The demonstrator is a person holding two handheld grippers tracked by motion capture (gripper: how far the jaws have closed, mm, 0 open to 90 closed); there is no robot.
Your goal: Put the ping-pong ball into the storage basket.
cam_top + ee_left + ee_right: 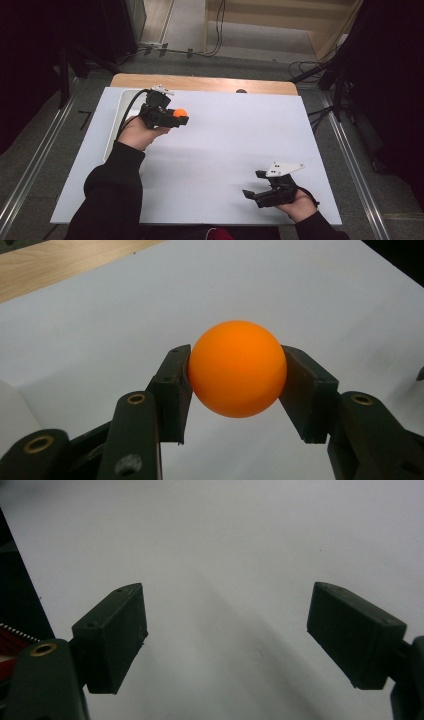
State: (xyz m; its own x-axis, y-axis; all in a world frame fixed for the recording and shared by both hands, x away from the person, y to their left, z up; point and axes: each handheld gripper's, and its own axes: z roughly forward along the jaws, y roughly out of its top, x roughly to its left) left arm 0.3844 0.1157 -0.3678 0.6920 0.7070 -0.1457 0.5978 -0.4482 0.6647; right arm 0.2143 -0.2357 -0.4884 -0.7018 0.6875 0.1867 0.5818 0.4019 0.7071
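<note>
- L gripper (176, 119): clamped on orange ball (237, 368), 2 pads on opposite sides at widest part, so it can't roll out.
- Ball location: held above white sheet (225, 150), near far-left corner, just beside white tray (119, 107) at left edge.
- Ball orientation: sphere, no long axis, no pointing dir.
- R gripper (255, 185): jaws wide apart, nothing between; parked near sheet's near-right corner, probably idle.

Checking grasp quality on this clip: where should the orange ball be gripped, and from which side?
Across its widest middle, one pad on each opposite side, as the left gripper grips the orange ball now. It is round and smooth, so an off-centre hold would probably squeeze it out.
</note>
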